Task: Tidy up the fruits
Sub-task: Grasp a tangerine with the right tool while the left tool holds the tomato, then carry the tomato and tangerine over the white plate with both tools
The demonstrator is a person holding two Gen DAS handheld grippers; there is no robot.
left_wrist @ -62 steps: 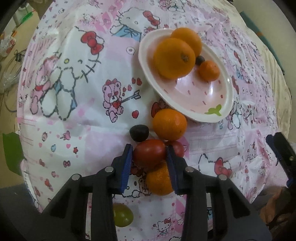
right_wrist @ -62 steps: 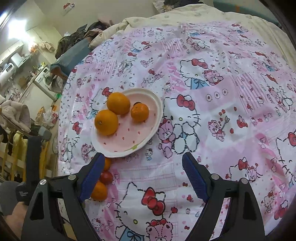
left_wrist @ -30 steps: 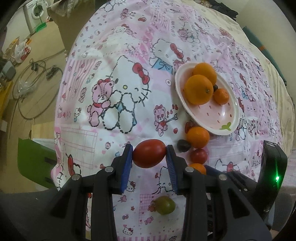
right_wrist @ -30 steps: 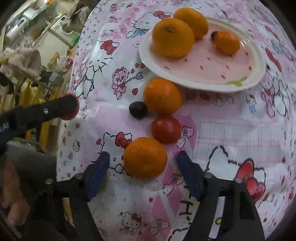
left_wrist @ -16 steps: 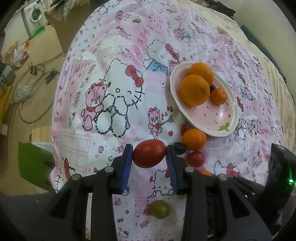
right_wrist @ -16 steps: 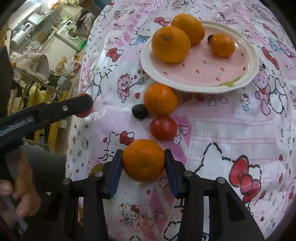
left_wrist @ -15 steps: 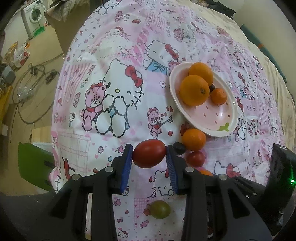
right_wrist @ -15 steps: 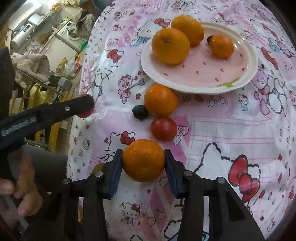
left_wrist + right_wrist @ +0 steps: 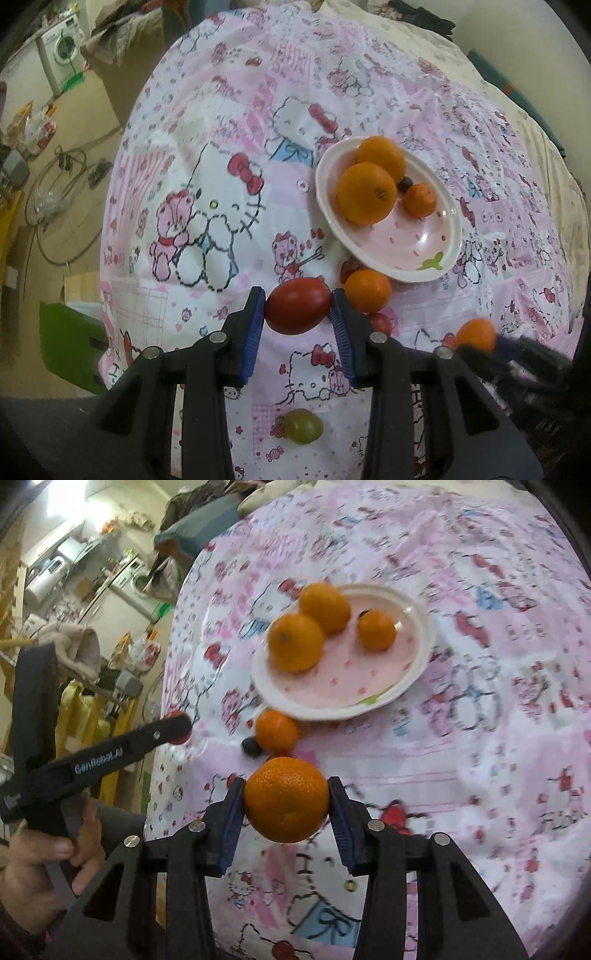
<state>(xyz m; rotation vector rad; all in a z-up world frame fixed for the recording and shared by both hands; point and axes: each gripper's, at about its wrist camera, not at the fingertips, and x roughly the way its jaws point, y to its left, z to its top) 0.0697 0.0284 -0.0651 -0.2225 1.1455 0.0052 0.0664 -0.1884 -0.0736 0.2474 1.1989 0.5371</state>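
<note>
**Fruit in both grippers, plate not loaded yet**

Left wrist view first: the left gripper point(image 9: 298, 312) has its jaws clamped on a red tomato point(image 9: 297, 311), held up off the pink cartoon cloth point(image 9: 207, 155). The plate point(image 9: 448, 210) sits up and to the right with two big oranges point(image 9: 366, 199), a small orange point(image 9: 419, 200) and a dark little fruit point(image 9: 406, 183) tucked between them. Just off the plate's near rim there's a loose orange point(image 9: 367, 290), with a second small tomato point(image 9: 381, 322) right beside it, half hidden by the gripper finger. A green fruit point(image 9: 303, 425) lies alone near the bottom, well apart from the rest. Far right, blurry, the other gripper carries something orange.

Right wrist view: the right gripper point(image 9: 286, 805) has just been closing, and its jaws now squeeze a mandarin point(image 9: 286, 799) between the pads, lifted clear of the cloth. The plate is ahead, with open space on its near half. Picture is smeared, so it's on the move.

What could go wrong, my guess: both fruits are round and smooth, pinched only at the sides, so a quick swing could let one slip out and roll off the cloth. Dropping the mandarin from too high could also knock the plate's oranges around, and both grippers heading for the same plate might bump.
</note>
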